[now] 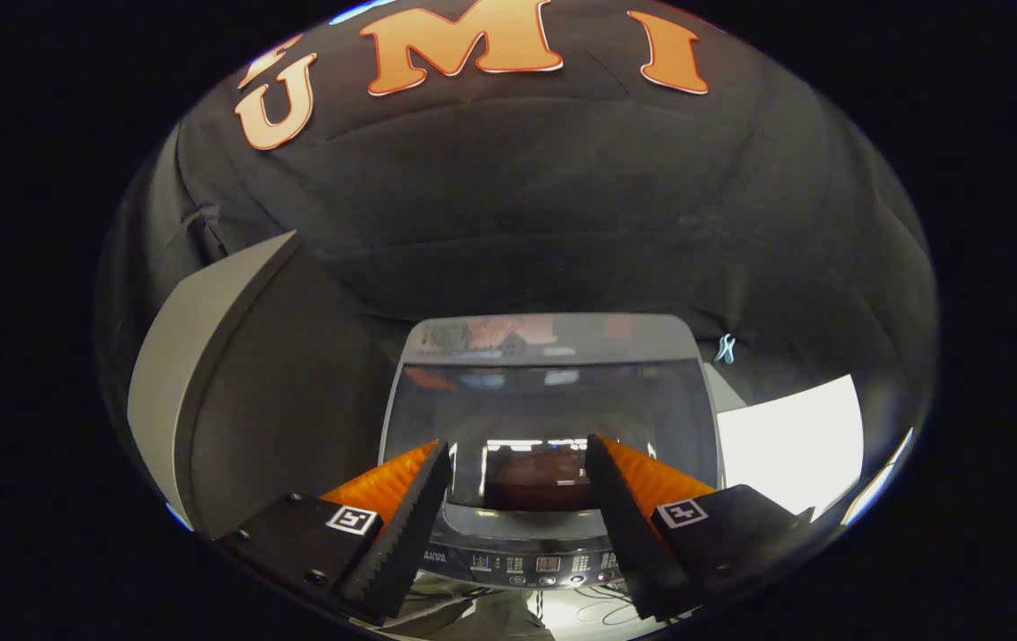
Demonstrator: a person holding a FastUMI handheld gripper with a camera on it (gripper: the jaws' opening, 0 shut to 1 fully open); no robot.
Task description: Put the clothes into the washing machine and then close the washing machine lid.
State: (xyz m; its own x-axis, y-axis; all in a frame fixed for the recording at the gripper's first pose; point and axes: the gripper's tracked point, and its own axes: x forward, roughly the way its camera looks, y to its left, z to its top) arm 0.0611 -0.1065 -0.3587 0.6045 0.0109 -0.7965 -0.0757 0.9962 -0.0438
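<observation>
The tool (517, 467), fingers spread apart, hides both front corners of the grey top-loading washing machine (553, 352). Its dark glass lid (549, 418) mirrors glare; drum contents indeterminable. Control-panel markings (544, 563) too small.

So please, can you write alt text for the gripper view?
The open gripper points at a grey top-loading washing machine just ahead, whose dark glass lid lies closed. Its control panel shows between the fingers, with nothing held.

Gripper (517, 463) spread wide, empty, above washing machine's (553, 543) closed glass lid (553, 401).
</observation>
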